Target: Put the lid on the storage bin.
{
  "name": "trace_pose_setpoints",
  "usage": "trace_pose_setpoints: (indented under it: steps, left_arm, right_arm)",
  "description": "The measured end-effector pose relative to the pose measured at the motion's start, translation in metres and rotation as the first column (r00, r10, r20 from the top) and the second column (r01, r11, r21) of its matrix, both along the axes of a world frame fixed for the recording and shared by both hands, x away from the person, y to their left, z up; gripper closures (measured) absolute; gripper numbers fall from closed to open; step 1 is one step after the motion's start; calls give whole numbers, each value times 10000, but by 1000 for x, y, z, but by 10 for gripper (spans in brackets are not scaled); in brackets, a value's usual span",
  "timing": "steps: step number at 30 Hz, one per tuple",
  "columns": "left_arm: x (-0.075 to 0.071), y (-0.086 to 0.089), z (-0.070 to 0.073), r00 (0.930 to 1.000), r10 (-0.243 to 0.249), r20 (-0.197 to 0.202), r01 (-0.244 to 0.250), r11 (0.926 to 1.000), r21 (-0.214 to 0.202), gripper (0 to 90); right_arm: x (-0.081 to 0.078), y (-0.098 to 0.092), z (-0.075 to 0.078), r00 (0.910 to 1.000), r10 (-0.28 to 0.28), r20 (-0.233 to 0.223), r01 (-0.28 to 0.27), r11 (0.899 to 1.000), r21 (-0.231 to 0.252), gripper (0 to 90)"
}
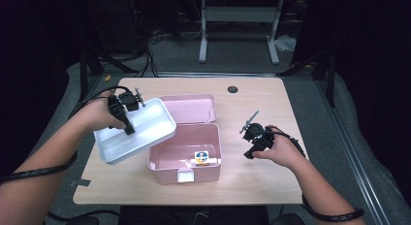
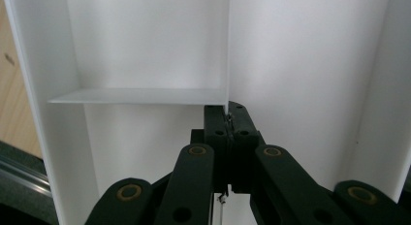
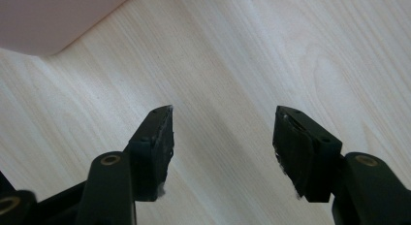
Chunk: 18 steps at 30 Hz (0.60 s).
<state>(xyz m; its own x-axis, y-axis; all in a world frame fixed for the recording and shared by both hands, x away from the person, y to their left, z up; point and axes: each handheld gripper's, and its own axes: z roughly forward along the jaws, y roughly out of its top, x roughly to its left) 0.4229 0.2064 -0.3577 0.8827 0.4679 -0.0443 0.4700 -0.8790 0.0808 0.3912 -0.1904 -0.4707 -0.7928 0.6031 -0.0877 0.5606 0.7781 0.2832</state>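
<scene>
Dark room behind, cables and a grey metal frame [image 1: 240, 21] on the floor past the far edge; pale wood tabletop [image 1: 252, 186] in front of me.

Far left: my left gripper [image 1: 127, 123] holds the white divided tray [image 1: 145, 125] lifted off the tabletop and tilted, its low corner hanging toward the near left edge. From the left gripper view the jaws are pinched tight on the thin inner partition [image 2: 227, 50] of the tray, right where a cross divider [image 2: 138, 96] meets it; white walls on all sides.

Centre: pink box [image 1: 186, 154] sits open on the tabletop, lid [image 1: 190, 108] laid back toward the far side. The tray's right edge overhangs the box's left rim. Inside the box, a small item with a blue and yellow label [image 1: 201, 156] lies near the front wall; I cannot tell what it is.

Right: my right gripper [image 1: 249, 150] rests low over bare wood, well apart from the box. Its jaws stand wide with nothing between them. A corner of the pink box [image 3: 53, 19] shows in the right gripper view's upper left.

Small dark round plug [image 1: 232, 89] near the far edge.
</scene>
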Motion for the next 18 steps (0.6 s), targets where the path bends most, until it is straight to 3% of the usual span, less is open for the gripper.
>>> trace_pose_setpoints:
  steps: [3, 8, 13, 16, 17, 18]
  left_arm:
    - [1, -19, 1, 9979, -643, 126, 641, 9979, 101, 891]
    - [0, -52, 3, 9857, -1674, 171, 1670, 9857, 231, 891]
    - [-1, -79, 2, 9732, -2280, 292, 2275, 9736, 177, 891]
    - [-1, -94, -1, 9642, -2648, 166, 2643, 9641, 238, 891]
    - [-1, -97, -2, 9609, -2763, 177, 2760, 9609, 209, 891]
    - [-2, -101, -3, 9589, -2830, 218, 2826, 9590, 197, 891]
  right_arm:
    - [0, -1, 2, 10000, -33, -50, 33, 10000, 56, 397]
    - [0, -4, 0, 10000, -46, 57, 46, 10000, -6, 397]
    - [-1, -8, 0, 9998, -169, 46, 169, 9998, 53, 398]
    - [-3, -9, 1, 9997, -227, 73, 227, 9997, 67, 398]
    - [-3, -10, 1, 9998, -177, -102, 179, 9997, 147, 398]
    - [-4, -11, 1, 9997, -201, 167, 201, 9998, 51, 398]
